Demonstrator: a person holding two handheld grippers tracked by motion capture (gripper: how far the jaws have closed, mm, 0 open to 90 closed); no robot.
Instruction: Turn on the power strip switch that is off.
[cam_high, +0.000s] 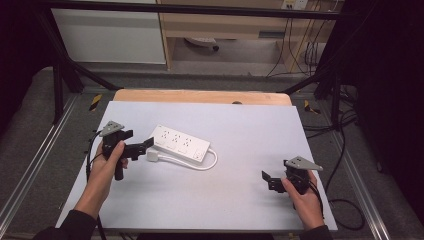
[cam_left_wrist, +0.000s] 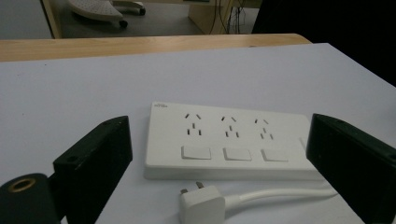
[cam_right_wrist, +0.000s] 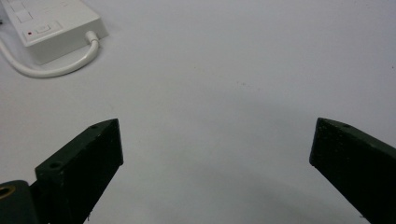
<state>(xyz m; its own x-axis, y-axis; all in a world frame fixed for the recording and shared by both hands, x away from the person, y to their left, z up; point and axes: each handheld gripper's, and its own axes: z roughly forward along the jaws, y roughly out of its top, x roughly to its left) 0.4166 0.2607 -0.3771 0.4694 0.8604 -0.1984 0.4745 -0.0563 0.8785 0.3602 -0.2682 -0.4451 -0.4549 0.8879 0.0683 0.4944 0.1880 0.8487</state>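
Left gripper (cam_high: 145, 148) sat low at the table's left, jaws spread wide, aimed at the white plug (cam_left_wrist: 201, 201) that lay loose on the table (cam_high: 240, 200) just in front of the power strip (cam_high: 181, 142). The plug's prongs pointed toward the strip's long side; its cord (cam_left_wrist: 280, 193) ran off along that side and looped back into the strip's far end. The strip lay flat, sockets and switches up, left of the table's centre.

Right gripper (cam_high: 267, 180) hung well apart at the table's right, jaws also wide, nothing between them.

Judgement: the step in hand was taking hold of the plug. To do it well, the left gripper should drop a little and centre the jaws on the plug's body, not the prongs or cord, then close squarely so it does not twist. Whether a jaw tip already touched the plug could not be told from the high view; it looked just clear.
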